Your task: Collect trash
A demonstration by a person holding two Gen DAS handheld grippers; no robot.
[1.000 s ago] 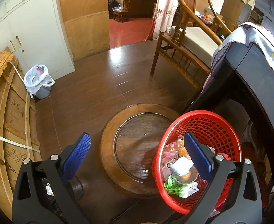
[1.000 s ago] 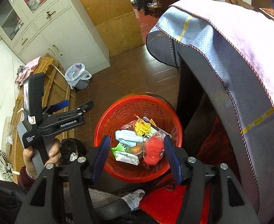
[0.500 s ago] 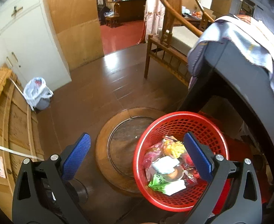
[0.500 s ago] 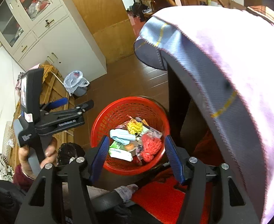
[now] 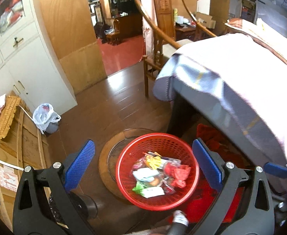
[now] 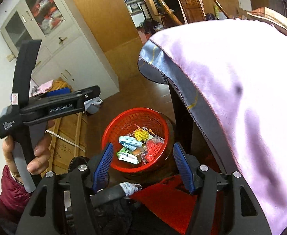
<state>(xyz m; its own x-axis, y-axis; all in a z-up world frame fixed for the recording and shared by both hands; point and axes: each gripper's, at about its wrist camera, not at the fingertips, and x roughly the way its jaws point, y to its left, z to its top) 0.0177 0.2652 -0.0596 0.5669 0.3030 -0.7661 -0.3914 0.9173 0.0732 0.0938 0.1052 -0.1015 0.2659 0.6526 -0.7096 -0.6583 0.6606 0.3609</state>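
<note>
Round red lattice-plastic basket (image 5: 157, 174) of crinkly wrappers (both ribbed-blue-padded grippers, left gripper (image 5: 143, 168) and right gripper (image 6: 143, 168), agape, empty).

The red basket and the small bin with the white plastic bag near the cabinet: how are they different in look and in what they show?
The red basket has open mesh walls with no liner; the small bin is grey and lined with a white bag. The red basket sits on a round wooden stand; the small bin stands on the floor. Wrappers show plainly in the basket; the bin's contents cannot be told. Both are upright trash holders.

A red basket (image 5: 157, 176) of trash sits on a round wooden stand (image 5: 108, 160).
</note>
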